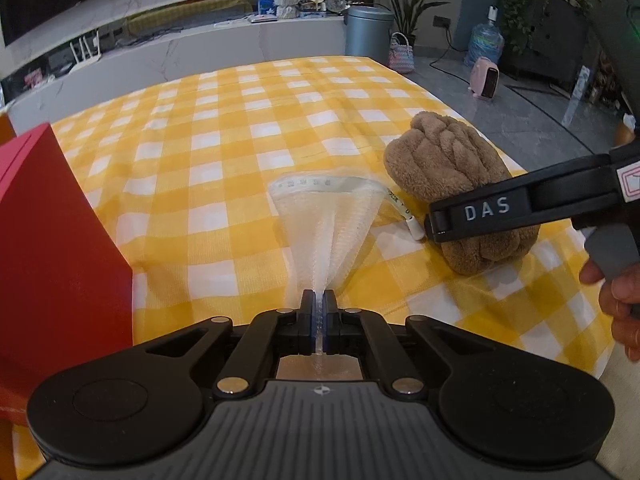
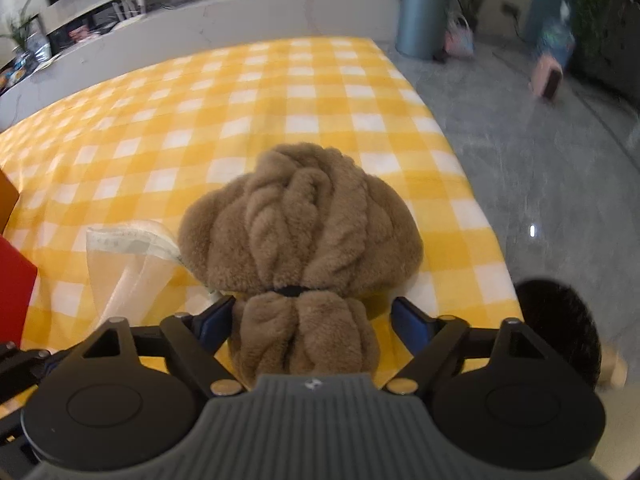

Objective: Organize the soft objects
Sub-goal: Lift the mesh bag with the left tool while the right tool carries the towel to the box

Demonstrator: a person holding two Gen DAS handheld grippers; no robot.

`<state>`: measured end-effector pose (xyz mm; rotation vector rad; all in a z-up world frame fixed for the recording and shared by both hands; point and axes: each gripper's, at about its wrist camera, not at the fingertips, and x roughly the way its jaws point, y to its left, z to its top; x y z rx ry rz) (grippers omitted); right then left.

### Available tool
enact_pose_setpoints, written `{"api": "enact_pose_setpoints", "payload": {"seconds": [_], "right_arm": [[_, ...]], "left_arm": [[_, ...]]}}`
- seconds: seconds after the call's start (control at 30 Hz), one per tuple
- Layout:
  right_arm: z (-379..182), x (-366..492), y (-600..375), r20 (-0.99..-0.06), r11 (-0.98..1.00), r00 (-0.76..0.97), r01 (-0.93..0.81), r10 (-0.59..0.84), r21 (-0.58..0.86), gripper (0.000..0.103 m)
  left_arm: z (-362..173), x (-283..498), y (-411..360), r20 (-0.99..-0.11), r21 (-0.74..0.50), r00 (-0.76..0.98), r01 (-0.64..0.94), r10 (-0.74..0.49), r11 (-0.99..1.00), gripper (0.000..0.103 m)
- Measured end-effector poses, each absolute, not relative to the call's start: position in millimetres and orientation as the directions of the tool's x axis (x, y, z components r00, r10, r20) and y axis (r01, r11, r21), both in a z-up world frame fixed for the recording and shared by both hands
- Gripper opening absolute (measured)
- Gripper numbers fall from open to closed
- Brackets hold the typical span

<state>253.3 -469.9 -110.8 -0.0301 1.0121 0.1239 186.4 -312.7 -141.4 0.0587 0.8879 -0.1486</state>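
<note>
Brown plush toy [image 2: 300,220], fuzzy, ribbed folds, cinched by a black band [image 2: 294,290] near its narrow end, lies on the yellow/white checked cloth [image 1: 224,128]. In right wrist view it sits dead centre, fat end toward 12 o'clock, narrow end toward 6, running in btwn the fingers of the right gripper [image 2: 312,322]. Jaws stand wide, one blue pad [image 2: 412,326] well clear at 3 o'clock side; the other pad at 9 o'clock side is just beside the fur, contact can't be told. No squeeze visible, so not gripped.

In left wrist view the plush [image 1: 452,184] is at approx 2 o'clock from the left gripper [image 1: 319,308], near the cloth's right edge, w/ the right gripper's black finger marked "DAS" [image 1: 486,210] crossing over its lower part.

Left gripper: jaws fully closed, pinching the narrow end of a sheer white mesh bag [image 1: 328,220]. Bag fans out toward 12 o'clock, open rim w/ a printed band, white drawstring tip [image 1: 414,230] at 3 o'clock, close to the plush.

Red box [image 1: 52,248] at 9 o'clock, on the cloth's left side. A hand [image 1: 620,296] at 3 o'clock edge holds the right gripper's grey handle. Beyond the cloth: grey bin [image 1: 368,28] at 12–1 o'clock.
</note>
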Motion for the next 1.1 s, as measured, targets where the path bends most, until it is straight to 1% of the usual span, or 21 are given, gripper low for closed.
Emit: {"api": "enact_pose_setpoints", "payload": {"seconds": [0.07,0.2,0.3,0.47,0.6,0.7,0.8,0.93,1.0,1.07,1.1], "right_arm": [[-110,251,-467,-0.835,0.987,0.537,-0.159,0.118,0.038,0.06],[-106,250,-464,-0.829,0.984,0.546,-0.177,0.121,0.027,0.052],[-100,248,-466,-0.819,0.985,0.558,-0.166,0.13,0.043,0.051],[-92,240,-465,-0.811,0.987,0.574,-0.161,0.11,0.02,0.051],[-81,236,-469,-0.789,0.988,0.602,-0.149,0.123,0.04,0.05],[-70,231,-470,-0.751,0.991,0.65,-0.125,0.117,0.046,0.05],[-62,227,-467,-0.726,0.989,0.673,-0.117,0.144,0.088,0.05],[-51,220,-454,-0.685,0.982,0.704,-0.146,0.189,0.121,0.05],[-44,214,-445,-0.66,0.976,0.72,-0.158,0.216,0.146,0.05],[-34,206,-436,-0.634,0.966,0.729,-0.188,0.257,0.175,0.05],[-28,200,-430,-0.615,0.96,0.738,-0.21,0.279,0.184,0.05]], "left_arm": [[-140,184,-310,-0.769,-0.018,0.632,0.136,-0.101,0.991,0.002],[-136,186,-305,-0.762,-0.032,0.64,0.122,-0.103,0.992,0.002],[-132,186,-305,-0.778,-0.015,0.623,0.107,-0.079,0.994,0.002],[-116,176,-310,-0.75,-0.02,0.654,0.134,-0.104,0.991,0.002],[-99,173,-309,-0.731,-0.052,0.669,0.142,-0.134,0.989,0.002],[-81,166,-302,-0.699,-0.068,0.701,0.134,-0.143,0.989,0.002],[-58,158,-295,-0.661,-0.061,0.735,0.147,-0.15,0.987,0.002],[-27,153,-272,-0.639,-0.188,0.732,0.15,-0.237,0.971,0.002],[-10,149,-261,-0.616,-0.218,0.745,0.153,-0.257,0.964,0.002],[6,149,-252,-0.622,-0.229,0.726,0.188,-0.292,0.955,0.002],[12,149,-243,-0.625,-0.265,0.71,0.199,-0.325,0.943,0.002]]}}
